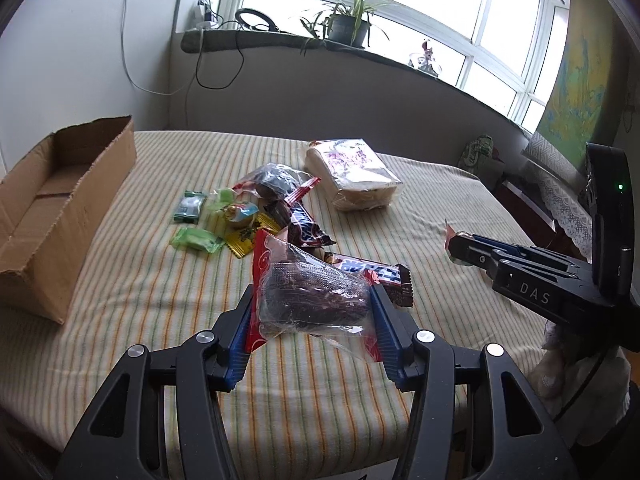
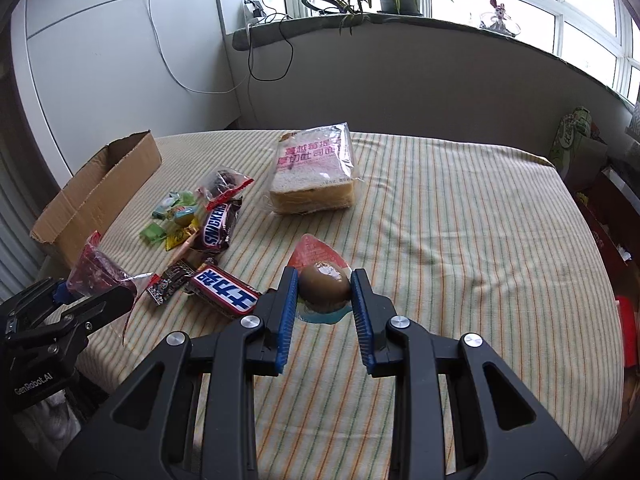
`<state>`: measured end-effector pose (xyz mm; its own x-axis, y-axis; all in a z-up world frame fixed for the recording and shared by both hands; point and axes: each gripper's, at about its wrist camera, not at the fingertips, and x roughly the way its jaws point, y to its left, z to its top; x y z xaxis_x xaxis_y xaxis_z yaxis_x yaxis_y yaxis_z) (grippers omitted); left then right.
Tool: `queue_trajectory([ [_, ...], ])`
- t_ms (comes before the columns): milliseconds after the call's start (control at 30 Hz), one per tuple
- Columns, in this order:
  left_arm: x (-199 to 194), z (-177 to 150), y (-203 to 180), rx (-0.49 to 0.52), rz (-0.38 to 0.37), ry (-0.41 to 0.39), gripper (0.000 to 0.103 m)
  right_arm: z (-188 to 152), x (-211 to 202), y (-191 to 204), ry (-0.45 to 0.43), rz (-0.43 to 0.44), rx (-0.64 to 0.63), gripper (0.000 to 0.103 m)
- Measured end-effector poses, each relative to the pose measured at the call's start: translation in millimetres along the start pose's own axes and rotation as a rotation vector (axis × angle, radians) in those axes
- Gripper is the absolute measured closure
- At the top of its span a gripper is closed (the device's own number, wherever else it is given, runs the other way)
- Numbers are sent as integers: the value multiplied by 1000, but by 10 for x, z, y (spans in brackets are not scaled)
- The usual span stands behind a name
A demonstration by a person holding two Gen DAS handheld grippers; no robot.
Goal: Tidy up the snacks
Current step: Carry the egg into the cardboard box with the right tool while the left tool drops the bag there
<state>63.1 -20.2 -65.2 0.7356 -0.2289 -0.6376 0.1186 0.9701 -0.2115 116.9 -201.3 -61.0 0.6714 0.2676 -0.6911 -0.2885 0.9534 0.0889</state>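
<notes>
My left gripper (image 1: 312,300) is shut on a clear red-edged packet of dark cake (image 1: 308,292), held above the striped cloth; it also shows in the right wrist view (image 2: 96,276). My right gripper (image 2: 325,284) is shut on a packed brown egg (image 2: 324,286) in a red and clear wrapper; it shows at the right in the left wrist view (image 1: 460,246). Snickers bars (image 2: 226,294) (image 2: 214,228), small green and yellow candies (image 1: 208,220) and a second cake packet (image 1: 276,182) lie in a pile. An open cardboard box (image 1: 60,208) stands at the left.
A bag of sliced toast (image 2: 312,176) lies behind the pile. The striped cloth (image 2: 460,240) covers the table. A windowsill with a potted plant (image 1: 346,24) and cables runs behind. Boxes and bags (image 2: 580,144) stand at the right edge.
</notes>
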Motion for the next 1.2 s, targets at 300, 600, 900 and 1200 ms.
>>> queue_trajectory([
  [300,-315,157,432,-37,66,-83,50,314,-24,625,-43,95,-81,75],
  [600,-570,252,1013,-110,171,-151,50,676,144,1411,-66,215,-187,75],
  [900,-728,226,1570,-180,279,-177,50,885,427,2254,-42,327,-293,75],
  [1200,-721,158,1929,-238,327,-150,50,834,770,2804,30,373,-352,75],
])
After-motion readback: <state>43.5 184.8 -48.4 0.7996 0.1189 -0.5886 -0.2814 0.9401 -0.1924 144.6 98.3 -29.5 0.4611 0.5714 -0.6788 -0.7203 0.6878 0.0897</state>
